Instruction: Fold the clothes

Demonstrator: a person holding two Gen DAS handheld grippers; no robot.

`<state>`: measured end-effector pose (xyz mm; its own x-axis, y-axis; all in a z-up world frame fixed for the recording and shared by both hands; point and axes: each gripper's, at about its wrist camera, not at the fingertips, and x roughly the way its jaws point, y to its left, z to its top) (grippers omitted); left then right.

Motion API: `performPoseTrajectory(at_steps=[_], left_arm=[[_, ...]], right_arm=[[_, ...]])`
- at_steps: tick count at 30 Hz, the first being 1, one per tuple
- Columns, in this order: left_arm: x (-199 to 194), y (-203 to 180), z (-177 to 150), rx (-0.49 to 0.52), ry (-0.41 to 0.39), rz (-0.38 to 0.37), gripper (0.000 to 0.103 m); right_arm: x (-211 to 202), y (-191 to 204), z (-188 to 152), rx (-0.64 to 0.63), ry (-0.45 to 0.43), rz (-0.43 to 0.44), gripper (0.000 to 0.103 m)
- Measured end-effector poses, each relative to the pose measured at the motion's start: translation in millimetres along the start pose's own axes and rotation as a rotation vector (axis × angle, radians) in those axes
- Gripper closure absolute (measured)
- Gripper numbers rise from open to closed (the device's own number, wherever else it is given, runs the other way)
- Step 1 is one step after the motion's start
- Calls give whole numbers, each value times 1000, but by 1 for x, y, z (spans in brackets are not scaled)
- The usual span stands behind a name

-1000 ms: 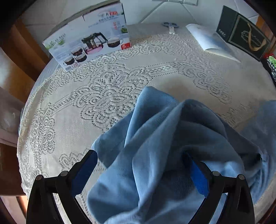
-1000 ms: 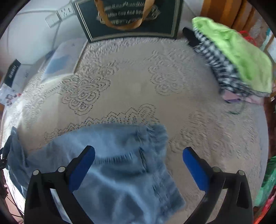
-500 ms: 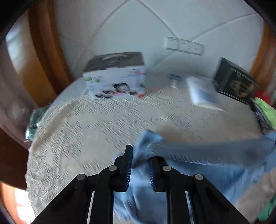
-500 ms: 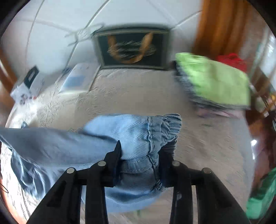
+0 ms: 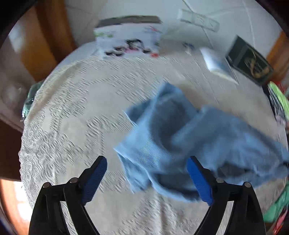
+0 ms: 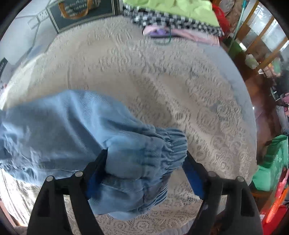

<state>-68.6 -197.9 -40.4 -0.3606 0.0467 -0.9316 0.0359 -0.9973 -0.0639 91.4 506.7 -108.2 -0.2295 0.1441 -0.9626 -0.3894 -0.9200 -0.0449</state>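
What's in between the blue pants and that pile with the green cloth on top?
Only bare lace tablecloth separates the blue pants from the clothes pile, in the right wrist view.

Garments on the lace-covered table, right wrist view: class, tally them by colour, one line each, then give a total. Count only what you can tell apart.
Blue garment: 1
Lime-green garment: 1
Black-and-white checked garment: 1
Pink garment: 1
Total: 4
The last three sit in one stack; more may hide within it.

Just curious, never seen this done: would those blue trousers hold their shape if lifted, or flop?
Probably flop: the blue trousers lie crumpled in soft folds on the lace tablecloth. The gathered elastic waistband looks thicker, so likely easier to grip.
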Motion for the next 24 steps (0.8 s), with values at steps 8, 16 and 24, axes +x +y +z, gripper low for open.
performPoseTrajectory(at_steps=[8, 16, 24], left_arm=[[67, 27, 20, -76, 94, -45, 9], [91, 28, 5, -150, 155, -121, 85], [-4, -16, 39, -32, -141, 18, 89]], right_arm=[[-10, 9, 21, 70, -47, 26, 21], [-24, -8, 20, 156, -112, 57, 17], [37, 28, 38, 76, 14, 79, 40]])
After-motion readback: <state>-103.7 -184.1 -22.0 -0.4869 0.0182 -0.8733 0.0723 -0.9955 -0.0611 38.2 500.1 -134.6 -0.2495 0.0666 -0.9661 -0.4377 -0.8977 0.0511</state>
